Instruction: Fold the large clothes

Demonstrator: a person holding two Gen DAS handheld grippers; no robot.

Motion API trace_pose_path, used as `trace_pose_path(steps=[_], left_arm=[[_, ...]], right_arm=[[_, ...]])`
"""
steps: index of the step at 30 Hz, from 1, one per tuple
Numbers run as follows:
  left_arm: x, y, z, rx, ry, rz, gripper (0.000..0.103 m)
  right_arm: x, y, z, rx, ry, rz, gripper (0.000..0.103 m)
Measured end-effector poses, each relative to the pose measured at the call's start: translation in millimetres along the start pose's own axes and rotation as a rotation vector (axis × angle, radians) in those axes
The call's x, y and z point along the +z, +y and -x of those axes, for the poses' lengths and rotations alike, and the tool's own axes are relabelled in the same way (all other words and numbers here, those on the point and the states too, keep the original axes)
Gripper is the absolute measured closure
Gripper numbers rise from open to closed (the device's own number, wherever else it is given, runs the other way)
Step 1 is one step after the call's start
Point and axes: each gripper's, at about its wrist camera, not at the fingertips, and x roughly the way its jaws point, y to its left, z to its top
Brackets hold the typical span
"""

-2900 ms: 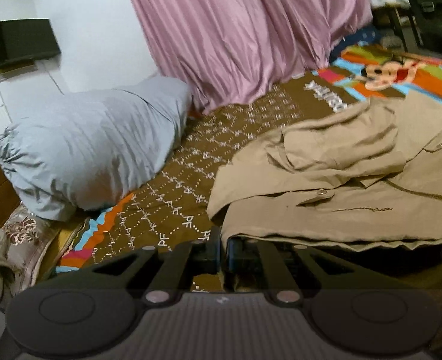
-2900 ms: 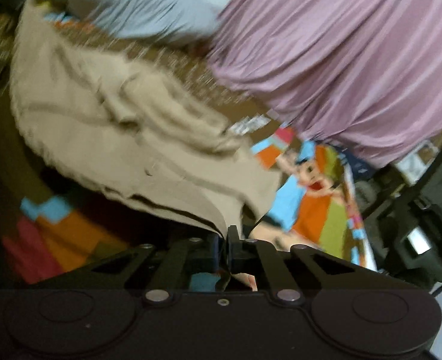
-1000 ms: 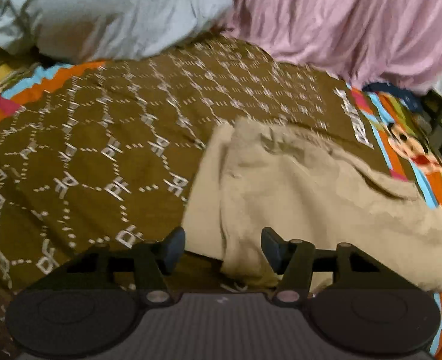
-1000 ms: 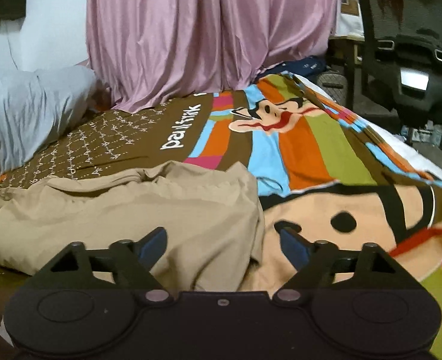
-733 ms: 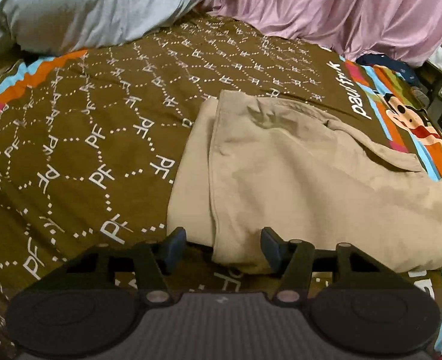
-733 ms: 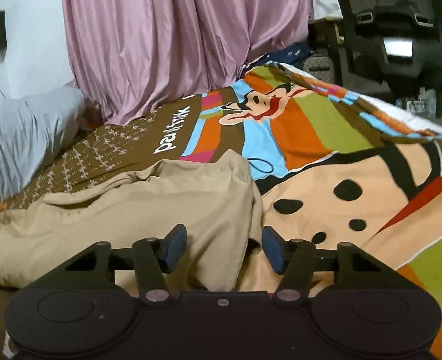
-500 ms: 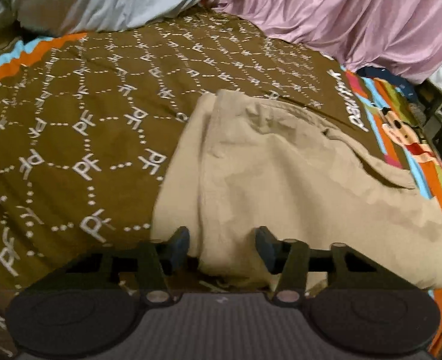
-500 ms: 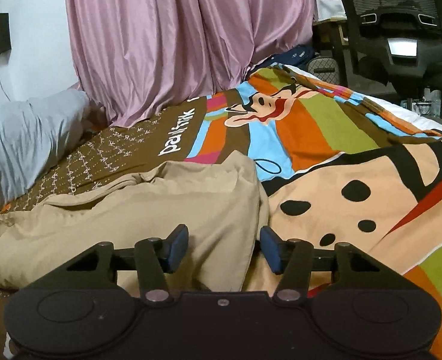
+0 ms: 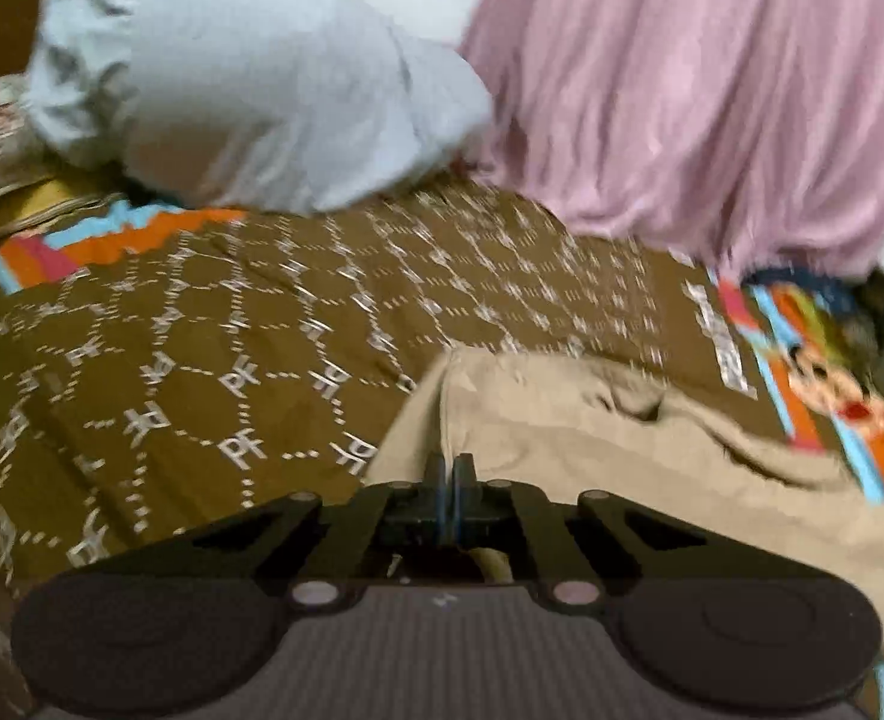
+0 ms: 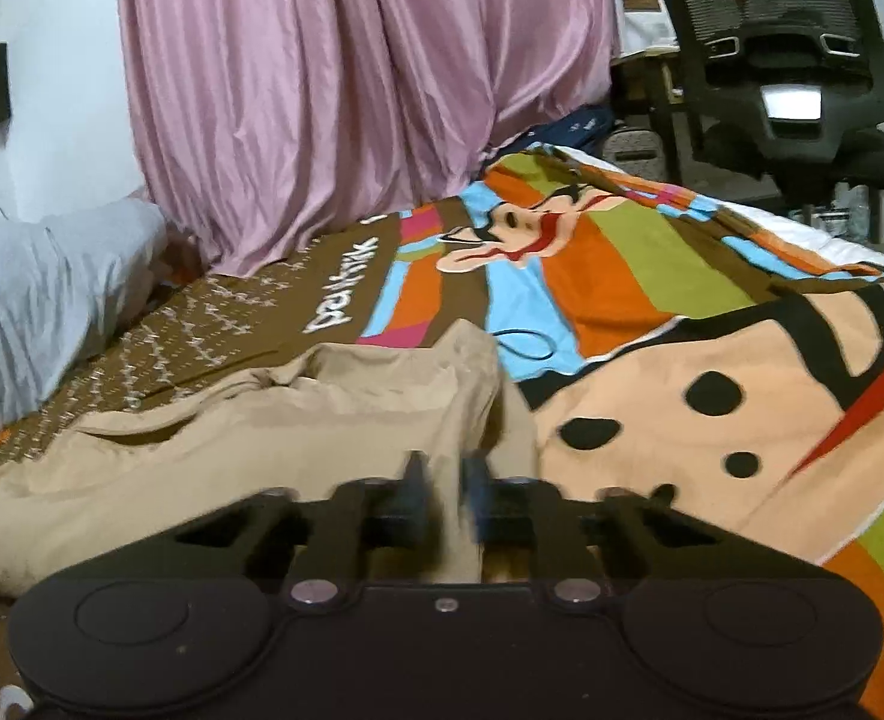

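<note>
A tan garment (image 9: 622, 468) lies folded into a long band on the bed. In the left wrist view my left gripper (image 9: 448, 471) is at the band's near left corner; its jaws are closing and stand pressed together on the cloth edge. In the right wrist view the same garment (image 10: 261, 450) stretches away to the left. My right gripper (image 10: 442, 480) is at its near right corner, jaws closing, with only a narrow gap that tan cloth fills. The cloth under both grippers' bodies is hidden.
The bedspread is brown with white marks (image 9: 201, 372) on the left and bright cartoon stripes (image 10: 652, 276) on the right. A grey pillow (image 9: 249, 90) lies at the head. Pink curtains (image 10: 351, 90) hang behind. A black office chair (image 10: 790, 60) stands beyond the bed's right side.
Both grippers went from wide open around the garment's near corners to closed on the cloth. The left view has swung and lifted slightly, and is blurred.
</note>
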Motion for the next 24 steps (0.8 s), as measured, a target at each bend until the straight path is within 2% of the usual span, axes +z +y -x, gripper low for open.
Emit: trace_pose_path(steps=[1,3,5,6,8,9,11,14,17,19,22,24], left_arm=[[-1,2,4,0.007,0.002,0.015,0.101],[-4,6,1,0.039,0.063,0.026,0.101],[-5,-3,-16,0.120,0.182,-0.045,0.101],[-8,-9,-22,0.153,0.212,-0.082,0.101],[-11,-20,-22,0.192,0.202,-0.134,0.100],[-12,-22,-19,0.201,0.198,-0.130,0.100],[-14,-19,-16,0.197,0.192,-0.091,0.100],[-12,-13,-29,0.199,0.233,-0.072,0.100],[-16,-20,-34,0.228,0.262,-0.117,0.100],[-19,-21,-34,0.240,0.262,-0.143,0.097],[-16,-13,-27,0.229,0.247,-0.084,0.088],[-13,-5,-17,0.208,0.218,-0.028,0.087]], right_arm=[[1,2,2,0.003,-0.016,0.016,0.097],[4,8,11,0.017,-0.069,0.048,0.098],[7,9,12,0.010,-0.080,0.058,0.098],[6,8,7,0.000,-0.051,0.057,0.098],[1,4,-8,-0.022,0.047,0.045,0.098],[-1,4,-12,-0.026,0.067,0.049,0.097],[0,7,-11,-0.027,0.050,0.072,0.097],[1,10,-4,-0.029,0.012,0.100,0.098],[-6,14,-16,-0.075,0.104,0.137,0.098],[-9,14,-20,-0.084,0.131,0.151,0.097],[-11,13,-17,-0.078,0.119,0.148,0.095],[-12,9,-14,-0.076,0.108,0.122,0.092]])
